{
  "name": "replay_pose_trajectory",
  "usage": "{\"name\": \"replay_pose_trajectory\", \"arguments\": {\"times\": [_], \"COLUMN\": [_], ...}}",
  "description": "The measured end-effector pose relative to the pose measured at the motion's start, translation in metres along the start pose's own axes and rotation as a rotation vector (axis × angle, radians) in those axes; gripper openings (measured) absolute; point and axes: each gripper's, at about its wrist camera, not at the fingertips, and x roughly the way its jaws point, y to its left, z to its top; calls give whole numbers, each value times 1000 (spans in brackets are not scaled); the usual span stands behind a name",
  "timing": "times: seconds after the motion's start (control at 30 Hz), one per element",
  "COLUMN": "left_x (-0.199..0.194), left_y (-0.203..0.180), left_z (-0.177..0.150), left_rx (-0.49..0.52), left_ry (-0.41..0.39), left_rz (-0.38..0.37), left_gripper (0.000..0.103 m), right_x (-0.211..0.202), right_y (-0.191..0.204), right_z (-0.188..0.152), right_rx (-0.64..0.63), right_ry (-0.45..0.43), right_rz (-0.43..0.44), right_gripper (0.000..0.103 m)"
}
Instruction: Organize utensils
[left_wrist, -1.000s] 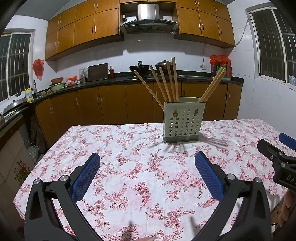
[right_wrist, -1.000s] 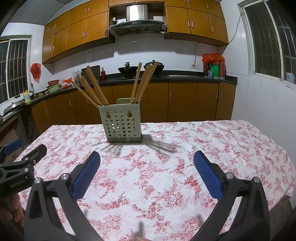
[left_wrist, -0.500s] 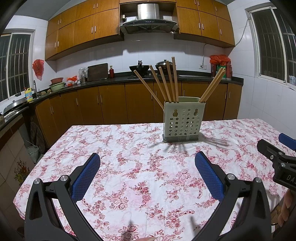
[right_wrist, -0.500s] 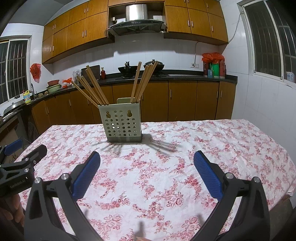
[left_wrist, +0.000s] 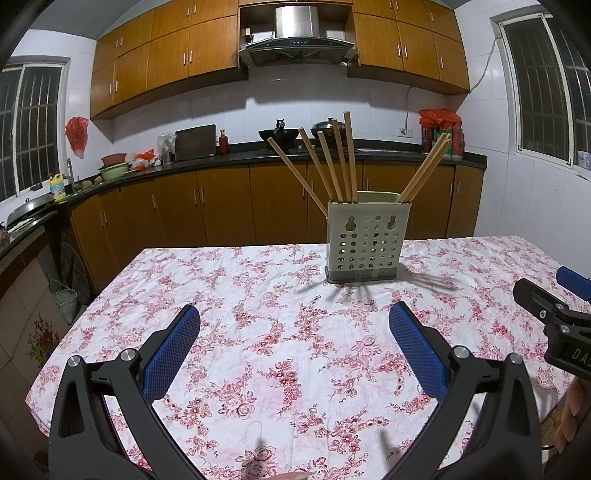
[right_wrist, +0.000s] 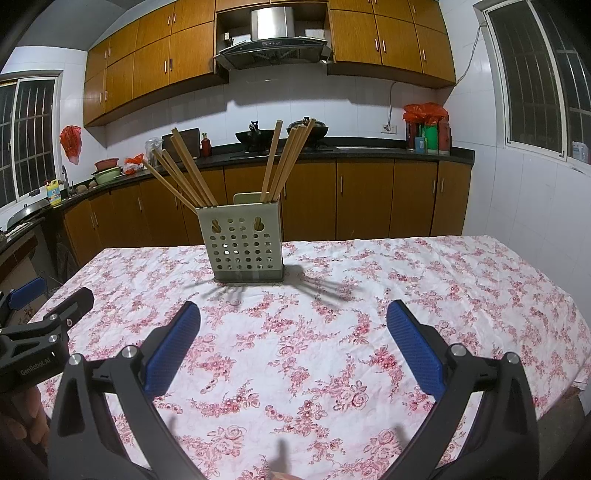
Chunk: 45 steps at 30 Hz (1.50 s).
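A pale green perforated utensil holder (left_wrist: 366, 240) (right_wrist: 245, 243) stands upright at the far side of the table with the floral cloth (left_wrist: 280, 332). Several wooden chopsticks (left_wrist: 334, 166) (right_wrist: 192, 173) stick out of it, fanned left and right. My left gripper (left_wrist: 294, 323) is open above the near part of the cloth, well short of the holder, with nothing between its blue pads. My right gripper (right_wrist: 293, 319) is open too and empty, also well short of the holder. Each gripper shows at the edge of the other's view.
Kitchen counter (left_wrist: 258, 155) with wok, pots, bottles and a cutting board runs behind the table. Brown cabinets (right_wrist: 369, 199) line the wall. A hand (right_wrist: 22, 413) holds the left gripper. The table's left edge (left_wrist: 85, 306) drops to a tiled floor.
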Motion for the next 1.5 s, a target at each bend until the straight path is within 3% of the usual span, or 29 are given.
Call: {"name": "replay_pose_trajectory", "arguments": {"times": [1.5], "left_x": [-1], "left_y": [-3], "left_z": [-6], "left_rx": [-11], "left_ry": [13], "left_rz": [5], "left_gripper": [101], "right_x": [-1], "right_y": [3], "right_z": [-2], "right_rx": [4], "right_ry": [5], "right_rz": [0], "right_gripper": [99]}}
